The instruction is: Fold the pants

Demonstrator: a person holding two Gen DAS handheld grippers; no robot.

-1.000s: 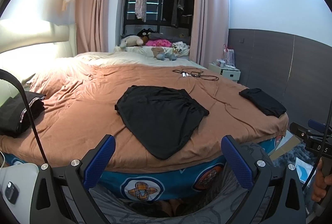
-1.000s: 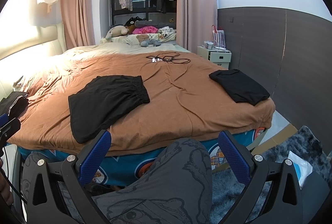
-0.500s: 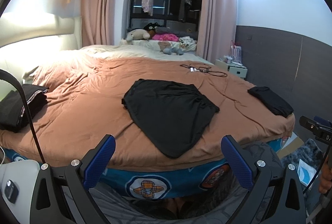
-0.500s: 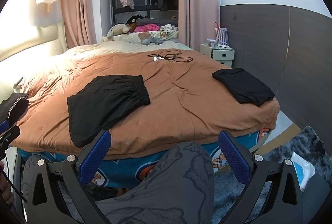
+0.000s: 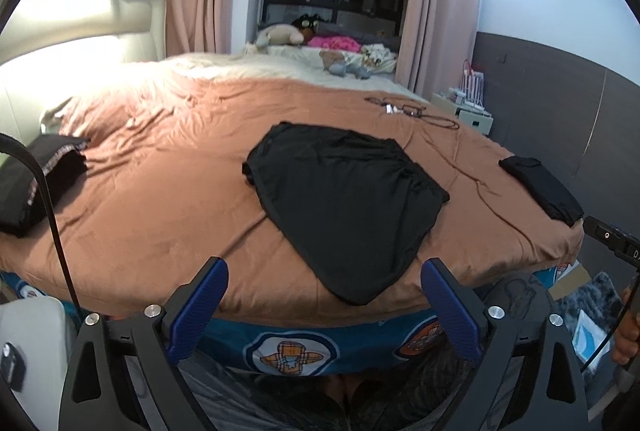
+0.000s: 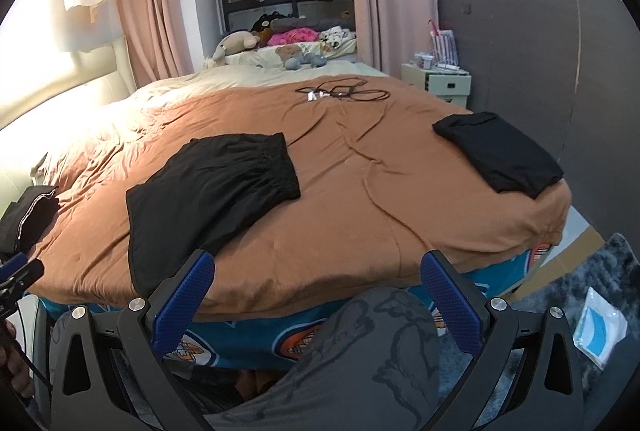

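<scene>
You've brought both tools closer: the black pants (image 5: 344, 207) lie flat mid-bed, bigger in view; left tool (image 5: 324, 295), empty, is starting to close, right tool (image 6: 318, 289) gapes empty, so grasping comes next

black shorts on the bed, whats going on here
A person stands at the foot of the bed with a gripper in each hand. The black shorts lie spread flat on the brown cover, untouched. The left gripper, its jaws closing slightly, and the right gripper, open, are both empty. A folded black garment lies near the bed's corner.
</scene>
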